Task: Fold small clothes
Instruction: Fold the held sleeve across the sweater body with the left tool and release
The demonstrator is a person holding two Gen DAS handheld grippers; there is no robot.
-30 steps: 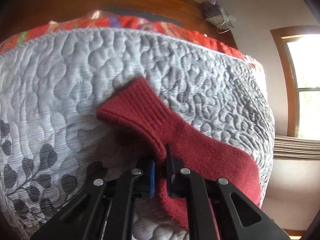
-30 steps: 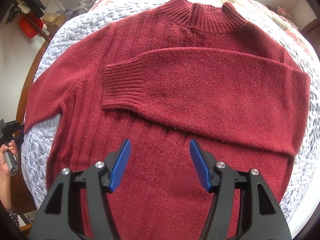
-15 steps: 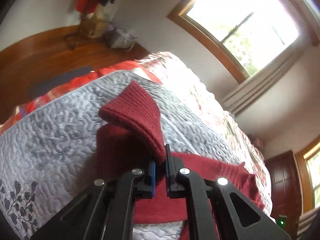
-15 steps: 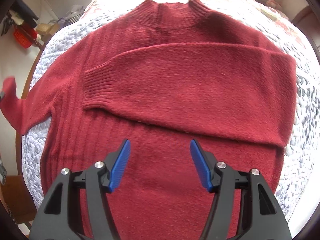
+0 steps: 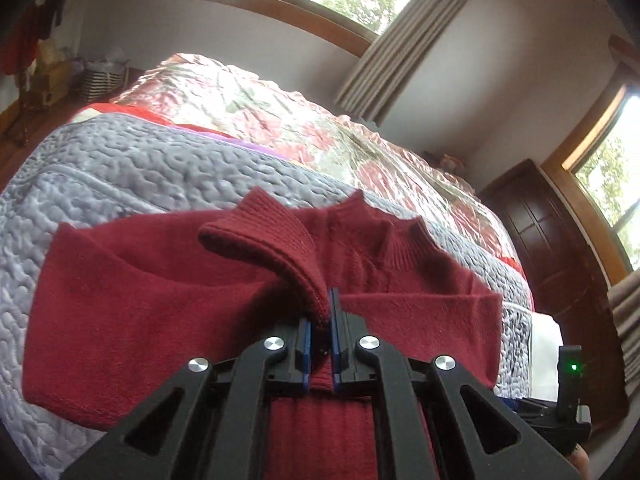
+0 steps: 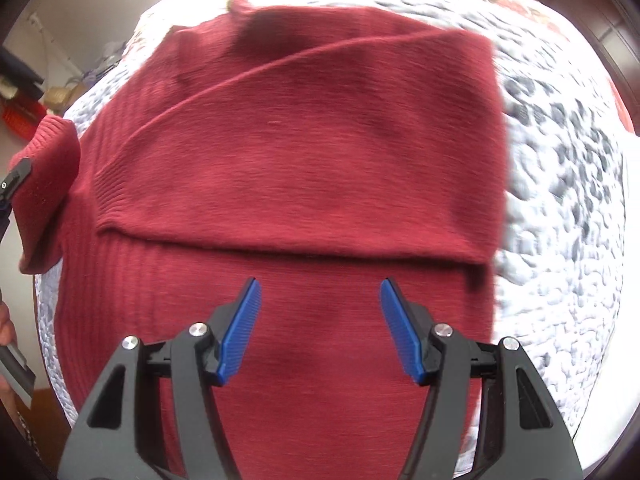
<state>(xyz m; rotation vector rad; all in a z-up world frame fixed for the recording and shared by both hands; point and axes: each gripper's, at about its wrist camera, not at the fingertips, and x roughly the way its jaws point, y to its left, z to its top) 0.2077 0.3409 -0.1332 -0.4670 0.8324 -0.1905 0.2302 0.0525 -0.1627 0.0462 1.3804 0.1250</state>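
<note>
Red knit sweater [image 6: 304, 184] spread on the quilted bed [image 6: 560, 200]. Left gripper [image 5: 320, 320] jaws pinching the ribbed cuff [image 5: 272, 256], lifted. Right gripper [image 6: 320, 320] jaws spread, empty. Soft, floppy, probably stretchy; best grabbed at cuffs or hem.

Dark red knit sweater [image 6: 304, 168] lies flat on the grey quilt [image 6: 560, 208], one sleeve folded across the chest, the other cuff [image 5: 264, 252] raised above it.
</note>
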